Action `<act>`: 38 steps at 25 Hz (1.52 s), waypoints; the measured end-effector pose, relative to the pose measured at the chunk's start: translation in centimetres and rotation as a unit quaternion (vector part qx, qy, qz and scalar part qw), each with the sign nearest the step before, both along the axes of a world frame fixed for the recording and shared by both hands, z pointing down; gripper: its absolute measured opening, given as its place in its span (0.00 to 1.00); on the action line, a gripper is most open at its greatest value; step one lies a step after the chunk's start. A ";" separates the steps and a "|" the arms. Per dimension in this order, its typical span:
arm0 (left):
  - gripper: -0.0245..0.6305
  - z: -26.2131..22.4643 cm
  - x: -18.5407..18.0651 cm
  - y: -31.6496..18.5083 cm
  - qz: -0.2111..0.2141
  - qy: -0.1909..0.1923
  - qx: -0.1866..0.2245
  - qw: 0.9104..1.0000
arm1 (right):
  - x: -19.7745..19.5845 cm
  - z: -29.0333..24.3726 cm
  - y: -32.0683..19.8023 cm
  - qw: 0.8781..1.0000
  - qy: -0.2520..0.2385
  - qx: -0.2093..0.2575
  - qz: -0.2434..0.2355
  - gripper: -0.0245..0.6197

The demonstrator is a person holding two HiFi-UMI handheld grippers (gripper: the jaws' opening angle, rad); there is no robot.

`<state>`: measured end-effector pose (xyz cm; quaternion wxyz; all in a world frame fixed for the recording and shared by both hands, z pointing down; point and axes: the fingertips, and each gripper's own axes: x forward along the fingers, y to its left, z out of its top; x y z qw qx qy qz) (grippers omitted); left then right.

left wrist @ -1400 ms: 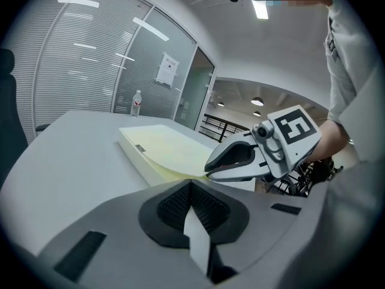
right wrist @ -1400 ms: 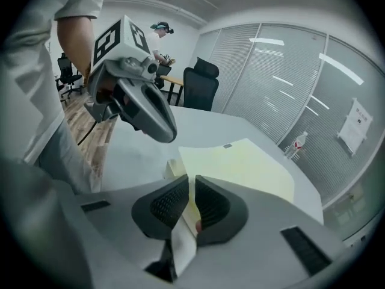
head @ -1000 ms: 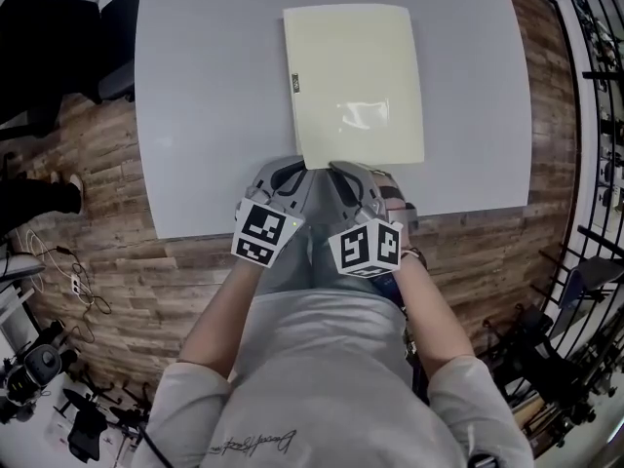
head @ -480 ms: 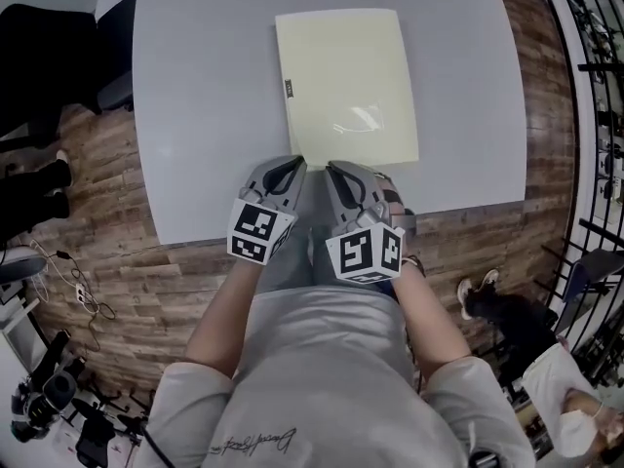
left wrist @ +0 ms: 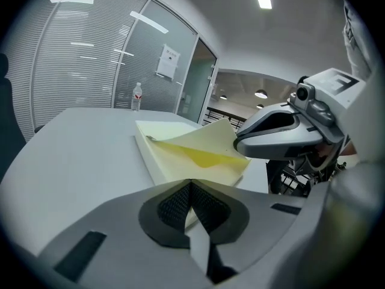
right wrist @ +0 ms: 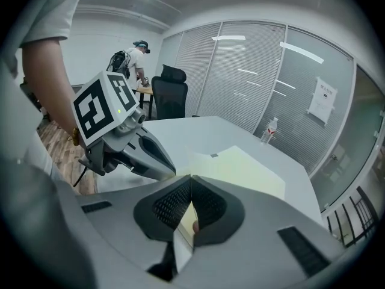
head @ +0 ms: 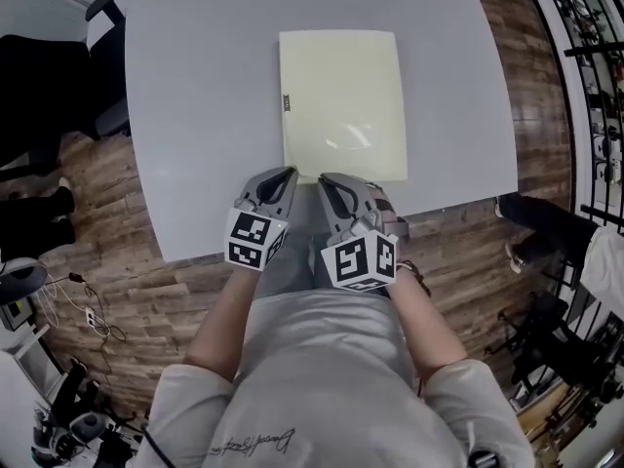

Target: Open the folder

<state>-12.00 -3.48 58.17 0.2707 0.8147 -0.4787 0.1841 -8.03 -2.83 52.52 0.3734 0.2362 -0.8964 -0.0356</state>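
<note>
A pale yellow folder (head: 341, 100) lies on the grey table (head: 195, 115), its short near edge at both grippers. My left gripper (head: 283, 175) is shut on the folder's near left corner; in the left gripper view the pads (left wrist: 174, 206) meet over the pale lower sheet (left wrist: 174, 161). My right gripper (head: 325, 178) is shut on the near edge of the top cover (left wrist: 204, 140), which it holds a little above the lower part, bowed upward. In the right gripper view a thin pale edge sits between the closed pads (right wrist: 207, 206), with the left gripper (right wrist: 170, 170) just to the left.
A water bottle (right wrist: 272, 128) stands at the table's far end before a glass wall. A black office chair (right wrist: 169, 95) sits at the table's left side, and a person (right wrist: 139, 56) stands beyond it. Someone's legs (head: 546, 227) show on the wooden floor at right.
My right gripper has risen slightly and rolled, taking the cover's near edge up with it. The left gripper has stayed put. The head view has shifted a little.
</note>
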 end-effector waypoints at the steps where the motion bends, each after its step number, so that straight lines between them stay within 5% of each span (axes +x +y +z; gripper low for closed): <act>1: 0.05 0.0 0.1 0.0 0.003 -0.005 0.001 1.000 | 0.1 -0.1 0.0 1.000 -0.002 -0.001 0.002 0.08; 10: 0.05 0.2 0.5 0.2 0.030 -0.020 0.003 0.999 | 2.8 -4.0 -0.3 0.997 -0.042 0.023 0.065 0.08; 18: 0.05 0.6 -0.2 0.0 0.055 -0.030 0.005 0.998 | 8.8 -8.9 -2.4 0.980 -0.087 0.065 0.168 0.08; 25: 0.05 0.5 -0.1 0.0 0.065 -0.037 0.009 0.997 | 16.4 -9.9 -3.8 0.949 -0.101 0.084 0.286 0.08; 32: 0.05 0.5 -0.4 0.0 0.048 -0.042 0.006 0.998 | 23.4 -8.5 -4.4 0.926 -0.102 0.060 0.358 0.08; 38: 0.05 0.2 -0.8 -0.1 0.026 -0.063 0.011 0.998 | 30.1 -5.4 -5.1 0.894 -0.137 0.013 0.426 0.08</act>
